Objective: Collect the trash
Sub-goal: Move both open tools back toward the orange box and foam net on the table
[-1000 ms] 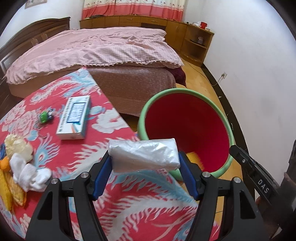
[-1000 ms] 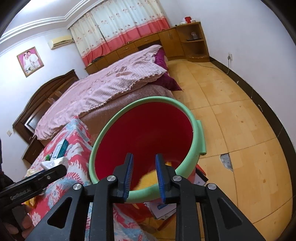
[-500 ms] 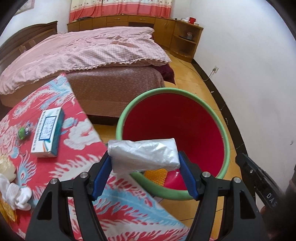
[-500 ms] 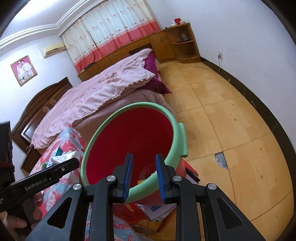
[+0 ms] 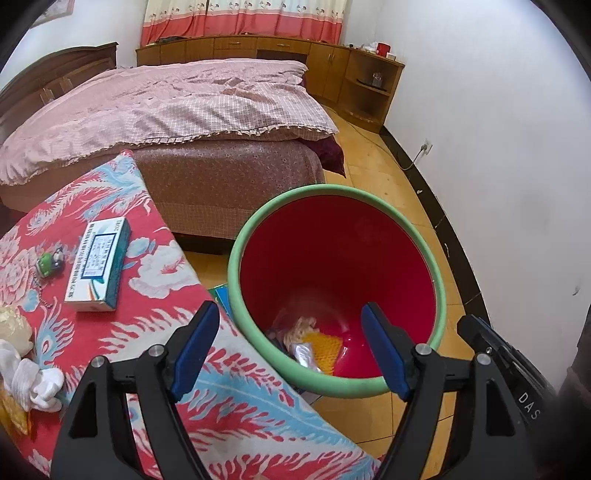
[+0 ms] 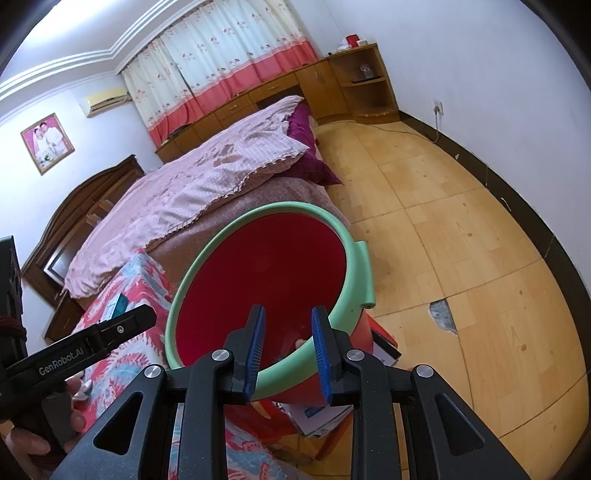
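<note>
Blue pads on your left gripper (image 5: 288,347) stand wide apart with nothing between them; its jaws have just been opening, and they hang over the near rim of the red bucket (image 5: 369,251). Your right gripper (image 6: 288,349) has its jaws set narrowly, closed on the bucket's green rim (image 6: 295,363), the near edge of which sits in the gap.

Inside the bucket, at the bottom, you have a clear plastic packet (image 5: 304,352) lying beside a yellow mesh piece (image 5: 325,345) and a pale crumpled scrap (image 5: 304,326).

To the left of the bucket, the red floral cloth (image 5: 155,332) covers the table. On it lie crumpled white tissue (image 5: 33,384) at the near left edge, a pale lump (image 5: 13,328) just beyond it, a white-and-teal box (image 5: 98,264) further on, and a small green keychain (image 5: 48,262) beside the box.

Under the bucket, printed papers (image 6: 317,413) show on the floor.

Beyond stands the bed with a pink checked quilt (image 5: 177,107), then wooden cabinets (image 5: 277,55) below the curtains (image 5: 240,18).
</note>
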Demonstrator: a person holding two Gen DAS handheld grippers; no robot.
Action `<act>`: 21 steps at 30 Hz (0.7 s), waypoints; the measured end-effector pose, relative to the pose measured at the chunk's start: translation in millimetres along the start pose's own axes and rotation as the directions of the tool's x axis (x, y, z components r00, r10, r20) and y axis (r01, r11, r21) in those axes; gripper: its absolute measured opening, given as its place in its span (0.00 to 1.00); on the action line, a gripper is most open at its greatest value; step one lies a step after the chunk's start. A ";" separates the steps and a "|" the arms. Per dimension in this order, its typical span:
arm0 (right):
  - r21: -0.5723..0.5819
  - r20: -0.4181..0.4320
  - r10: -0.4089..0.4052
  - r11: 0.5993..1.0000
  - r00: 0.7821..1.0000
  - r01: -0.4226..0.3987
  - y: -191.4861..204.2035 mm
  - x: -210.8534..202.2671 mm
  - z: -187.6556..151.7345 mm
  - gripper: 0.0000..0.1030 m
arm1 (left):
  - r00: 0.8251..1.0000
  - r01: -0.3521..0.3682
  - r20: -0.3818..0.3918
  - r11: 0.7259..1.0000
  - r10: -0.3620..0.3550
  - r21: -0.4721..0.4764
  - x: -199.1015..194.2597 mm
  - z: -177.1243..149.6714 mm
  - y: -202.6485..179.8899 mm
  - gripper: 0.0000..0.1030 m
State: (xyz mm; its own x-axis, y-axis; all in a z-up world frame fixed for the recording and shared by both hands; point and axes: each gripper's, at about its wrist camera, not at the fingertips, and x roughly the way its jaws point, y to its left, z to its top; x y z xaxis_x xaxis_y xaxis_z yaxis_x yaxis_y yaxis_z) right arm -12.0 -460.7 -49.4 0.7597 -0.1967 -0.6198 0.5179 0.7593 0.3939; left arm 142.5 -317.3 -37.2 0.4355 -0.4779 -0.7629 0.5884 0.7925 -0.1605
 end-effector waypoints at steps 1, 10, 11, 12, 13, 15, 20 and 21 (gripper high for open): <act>-0.002 0.000 0.003 1.000 1.000 -0.003 0.7 -0.7 -0.3 0.26 | 1.000 0.000 0.000 1.000 0.000 -0.003 -1.5 -0.4 0.7 0.76; -0.019 0.001 0.042 0.999 0.999 -0.042 15.3 -13.0 -4.9 0.37 | 1.000 -0.017 0.011 0.999 0.017 -0.049 -26.4 -13.0 13.2 0.76; -0.022 0.002 0.046 0.999 0.999 -0.046 17.5 -14.6 -5.5 0.38 | 1.000 -0.019 0.015 0.998 0.020 -0.057 -29.7 -14.6 16.0 0.76; -0.026 0.003 0.051 0.998 0.999 -0.051 20.1 -16.4 -6.7 0.39 | 1.000 -0.022 0.018 0.998 0.024 -0.064 -33.1 -16.2 18.5 0.76; -0.030 0.003 0.056 0.998 0.998 -0.056 22.5 -17.7 -7.6 0.39 | 0.999 -0.027 0.021 0.997 0.028 -0.070 -36.4 -17.6 21.0 0.76; -0.036 0.001 0.065 0.997 0.998 -0.065 26.1 -19.8 -9.1 0.40 | 0.999 -0.039 0.028 0.996 0.041 -0.083 -43.7 -21.0 27.0 0.76; -0.054 -0.017 0.097 0.994 0.995 -0.098 40.7 -23.3 -14.0 0.41 | 0.995 -0.072 0.054 0.990 0.079 -0.125 -64.6 -30.1 46.4 0.76; -0.059 -0.020 0.102 0.993 0.995 -0.103 43.7 -23.6 -14.8 0.42 | 0.995 -0.078 0.057 0.988 0.086 -0.133 -68.2 -31.9 50.6 0.76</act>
State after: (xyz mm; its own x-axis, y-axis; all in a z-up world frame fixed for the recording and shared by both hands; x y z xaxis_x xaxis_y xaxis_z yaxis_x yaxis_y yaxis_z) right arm -13.1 -413.7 -27.6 0.8009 -0.1056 -0.5895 0.4126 0.8107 0.4154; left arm 120.8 -232.6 -13.2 0.5227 -0.4289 -0.7368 0.4566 0.8707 -0.1828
